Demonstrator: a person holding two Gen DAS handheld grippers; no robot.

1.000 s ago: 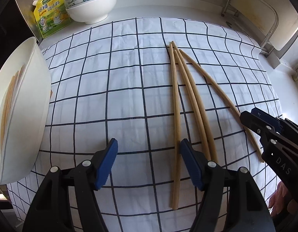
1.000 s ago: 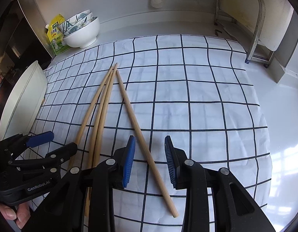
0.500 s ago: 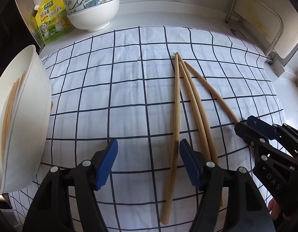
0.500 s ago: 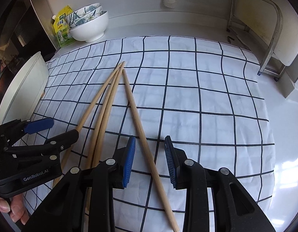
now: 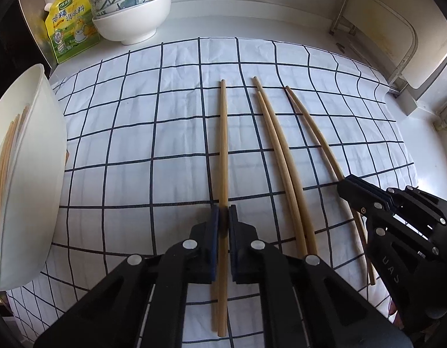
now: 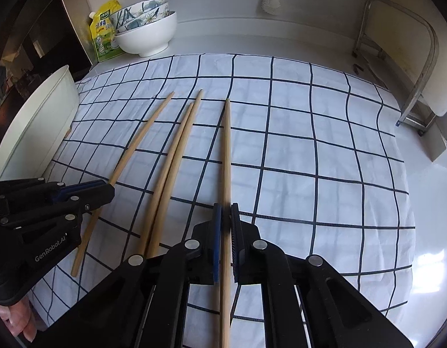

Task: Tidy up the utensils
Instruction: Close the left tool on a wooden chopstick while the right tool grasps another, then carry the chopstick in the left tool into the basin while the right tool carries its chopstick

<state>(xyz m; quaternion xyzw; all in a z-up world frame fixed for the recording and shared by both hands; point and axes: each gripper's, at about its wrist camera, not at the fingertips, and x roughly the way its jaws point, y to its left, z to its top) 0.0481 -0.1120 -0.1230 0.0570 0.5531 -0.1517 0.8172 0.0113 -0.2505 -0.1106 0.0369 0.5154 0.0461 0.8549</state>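
Four long wooden chopsticks lie on a white checked cloth (image 5: 136, 145). My left gripper (image 5: 223, 211) is shut on the leftmost chopstick (image 5: 223, 145), which points straight away from me. My right gripper (image 6: 225, 208) is shut on the rightmost chopstick (image 6: 227, 150). Between them a loose pair of chopsticks (image 5: 278, 150) rests side by side. The right wrist view shows the left gripper (image 6: 109, 187) at the left, clamped on its stick (image 6: 136, 150). In the left wrist view the right gripper (image 5: 343, 182) bites its stick (image 5: 313, 133). A white tub (image 5: 35, 174) at the left edge holds several more chopsticks (image 5: 6, 159).
Stacked bowls (image 5: 130, 14) and a yellow pouch (image 5: 70, 23) stand at the back left. A metal rack (image 6: 409, 66) stands at the back right, off the cloth. A brush (image 6: 271, 0) hangs on the back wall. A person's fingers (image 6: 23, 324) show under the left gripper.
Both grippers have shut, each on one chopstick. The leftmost chopstick's far tip has swung left, away from the middle pair. The rightmost chopstick now lies in line with the right gripper.
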